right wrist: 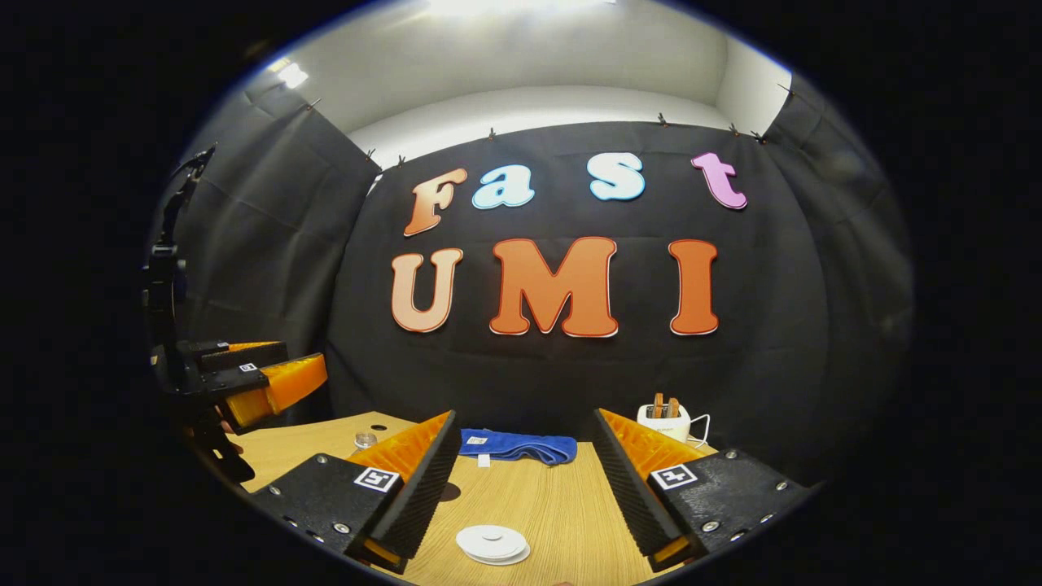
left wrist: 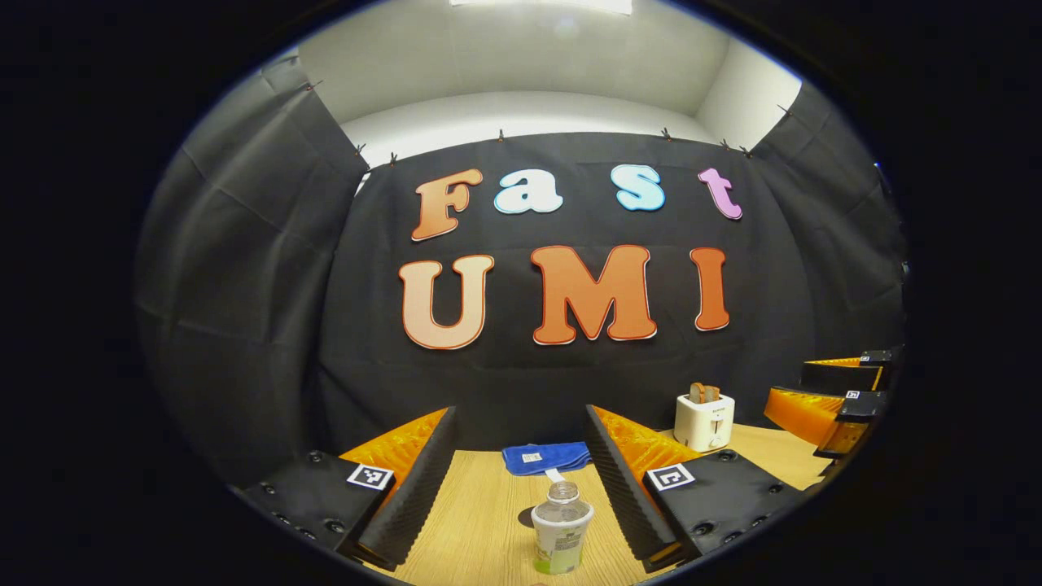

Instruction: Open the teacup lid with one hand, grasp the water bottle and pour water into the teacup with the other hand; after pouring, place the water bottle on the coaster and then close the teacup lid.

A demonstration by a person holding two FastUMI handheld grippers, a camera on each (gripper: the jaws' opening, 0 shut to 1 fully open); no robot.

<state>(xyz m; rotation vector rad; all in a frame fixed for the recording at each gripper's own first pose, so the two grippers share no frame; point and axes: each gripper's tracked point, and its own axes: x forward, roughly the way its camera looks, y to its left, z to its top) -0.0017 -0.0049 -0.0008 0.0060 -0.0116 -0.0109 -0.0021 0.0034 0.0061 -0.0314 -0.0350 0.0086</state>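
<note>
The left gripper (left wrist: 521, 480) has its fingers spread wide, lined up with the water bottle (left wrist: 561, 527) standing between them on the bench (left wrist: 480, 521), ready to grab it. The right gripper (right wrist: 521, 480) is wide open too, above a round white lid (right wrist: 492, 543). Farther back lie a blue cloth (left wrist: 544, 457) and a toaster (left wrist: 704, 421).
</note>
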